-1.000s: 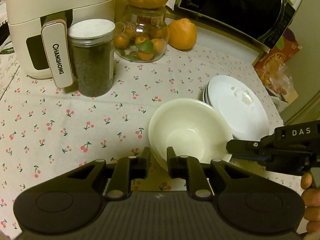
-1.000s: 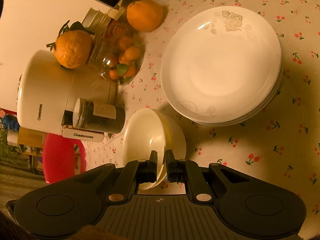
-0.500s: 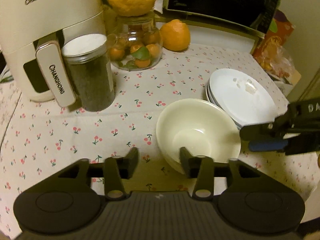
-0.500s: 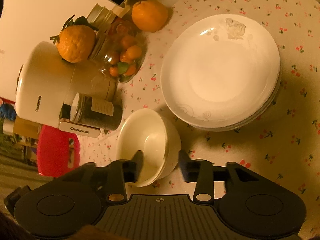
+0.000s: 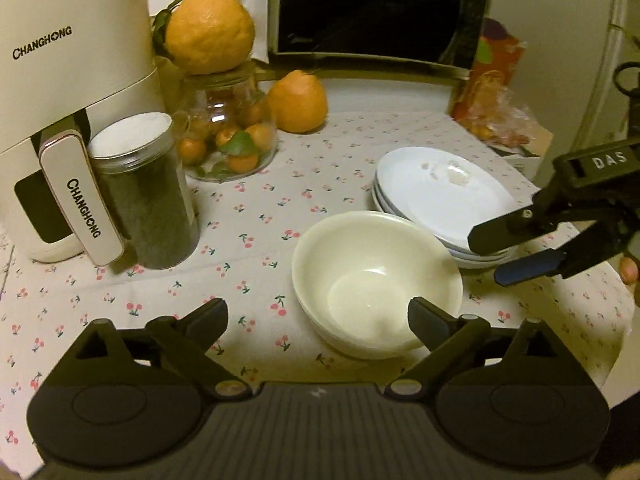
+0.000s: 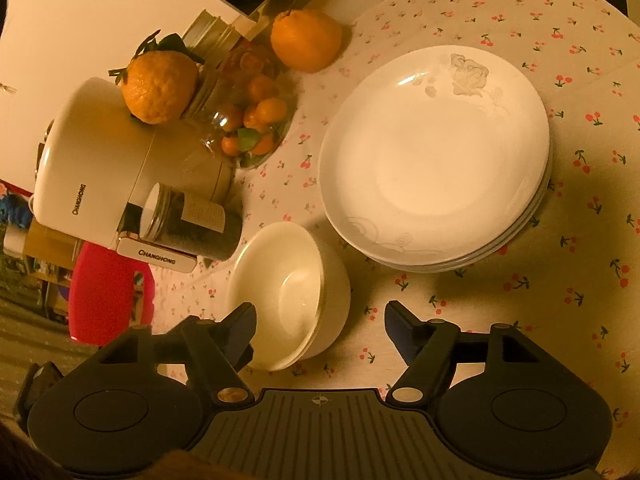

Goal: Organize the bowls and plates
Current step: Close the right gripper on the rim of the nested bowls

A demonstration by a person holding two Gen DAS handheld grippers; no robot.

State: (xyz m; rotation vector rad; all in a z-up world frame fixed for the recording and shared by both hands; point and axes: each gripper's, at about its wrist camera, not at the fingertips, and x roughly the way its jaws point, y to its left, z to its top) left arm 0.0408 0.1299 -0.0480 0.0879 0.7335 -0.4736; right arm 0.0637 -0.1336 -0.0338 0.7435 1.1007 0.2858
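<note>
A cream bowl (image 5: pixel 376 280) stands on the cherry-print tablecloth (image 5: pixel 260 216), right beside a stack of white plates (image 5: pixel 440 196). In the right wrist view the bowl (image 6: pixel 288 292) shows doubled rim lines, like two nested bowls, next to the plates (image 6: pixel 436 160). My left gripper (image 5: pixel 318 316) is opening. One fingertip hangs over the bowl's near rim and the other over the cloth; neither pad presses on it. My right gripper (image 6: pixel 319 312) is opening too, straddling the bowl's near side without touching. In the left wrist view, the right gripper (image 5: pixel 485 258) hovers by the plates.
At the back left stand a cream air fryer (image 5: pixel 60 120), a jar of dark contents (image 5: pixel 144 192) and a glass jar of small oranges (image 5: pixel 228 132) with a large citrus (image 5: pixel 208 36) on top. An orange (image 5: pixel 298 100) lies before the microwave (image 5: pixel 380 8). A red stool (image 6: pixel 108 292) is beyond the table edge.
Both grippers were shut on the bowl's rim a second ago; both have let go and spread wide. The bowl stays put. The left view has rolled and tipped up slightly.
</note>
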